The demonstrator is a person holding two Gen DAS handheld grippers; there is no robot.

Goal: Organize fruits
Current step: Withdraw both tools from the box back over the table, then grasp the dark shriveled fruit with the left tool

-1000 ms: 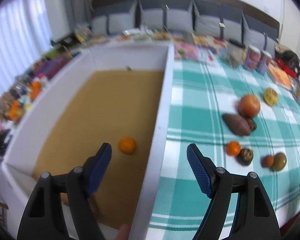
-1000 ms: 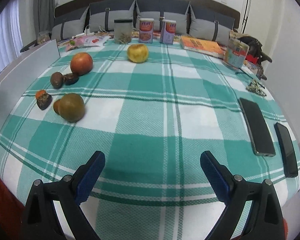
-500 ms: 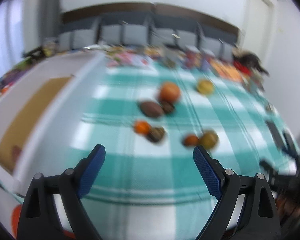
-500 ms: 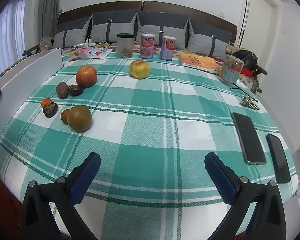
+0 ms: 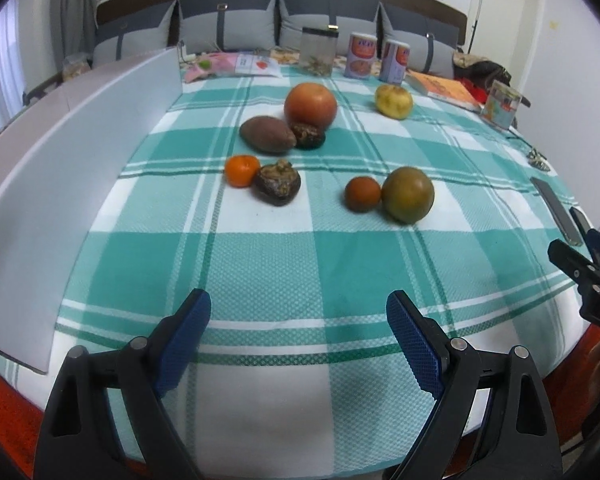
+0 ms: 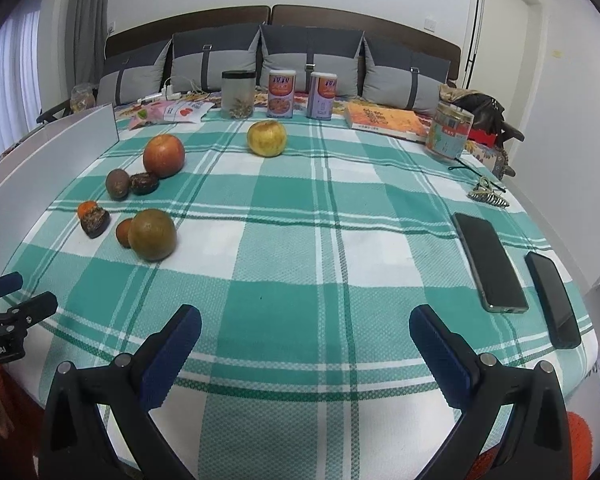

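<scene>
Several fruits lie on the green checked cloth: a small orange (image 5: 241,169) beside a dark wrinkled fruit (image 5: 277,183), a brown oval fruit (image 5: 266,134), a big red-orange fruit (image 5: 310,105), a yellow fruit (image 5: 393,101), a small red-brown fruit (image 5: 362,194) and a green-brown fruit (image 5: 408,194). The same green-brown fruit (image 6: 153,234) and yellow fruit (image 6: 266,138) show in the right wrist view. My left gripper (image 5: 298,338) is open and empty near the table's front edge. My right gripper (image 6: 305,352) is open and empty, also at the front.
A white box wall (image 5: 76,152) runs along the left. Two phones (image 6: 488,264) lie at the right. Cans (image 6: 282,94), a jar (image 6: 238,94), a book (image 6: 384,122) and a clear tub (image 6: 450,136) stand at the back. Grey cushions line the headboard.
My left gripper has swung right, away from the box with the orange inside, and now faces the fruits on the cloth. My right gripper has drawn back a little.
</scene>
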